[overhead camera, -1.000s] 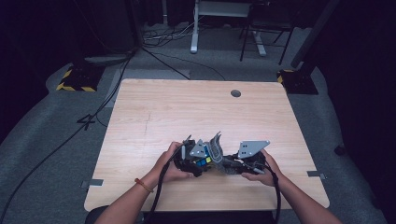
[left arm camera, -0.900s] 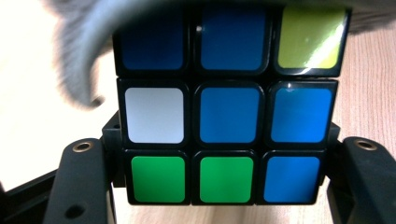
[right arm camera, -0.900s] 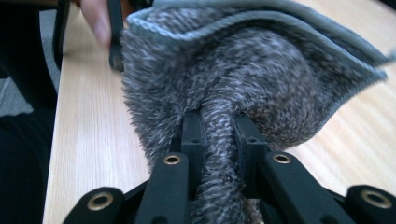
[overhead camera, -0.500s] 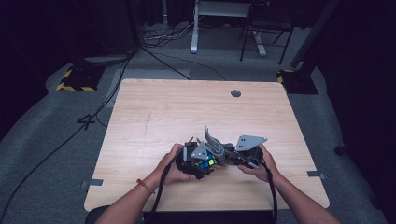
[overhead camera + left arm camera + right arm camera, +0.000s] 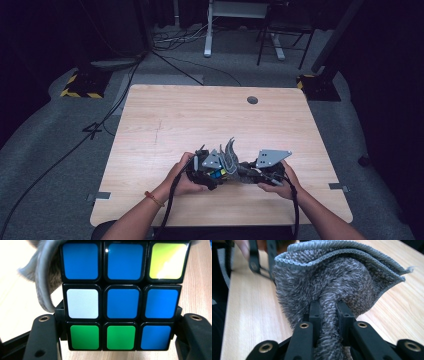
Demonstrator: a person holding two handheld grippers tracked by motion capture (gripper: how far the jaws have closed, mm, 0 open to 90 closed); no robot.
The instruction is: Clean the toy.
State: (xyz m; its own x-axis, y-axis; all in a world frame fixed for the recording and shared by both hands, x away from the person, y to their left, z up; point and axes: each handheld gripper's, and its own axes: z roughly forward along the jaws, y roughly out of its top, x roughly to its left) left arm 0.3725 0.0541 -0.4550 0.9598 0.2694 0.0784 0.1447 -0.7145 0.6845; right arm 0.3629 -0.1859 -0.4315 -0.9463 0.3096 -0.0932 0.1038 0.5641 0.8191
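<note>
A Rubik's cube shows a mostly blue face with white, yellow and green tiles. My left gripper is shut on it, the jaws pressing its bottom row from both sides. In the high view the cube sits low over the table's front middle in the left gripper. A grey fuzzy cloth is bunched up, and my right gripper is shut on a twisted fold of it. The cloth rises between the two grippers and lies against the cube's far side. The right gripper points left.
The light wooden table has a round cable hole at the back right. Cables run over the grey floor to the left. A desk frame and striped bases stand beyond the table.
The right hand has shifted a little with the cloth against the cube. The left hand has kept still with the cube.
</note>
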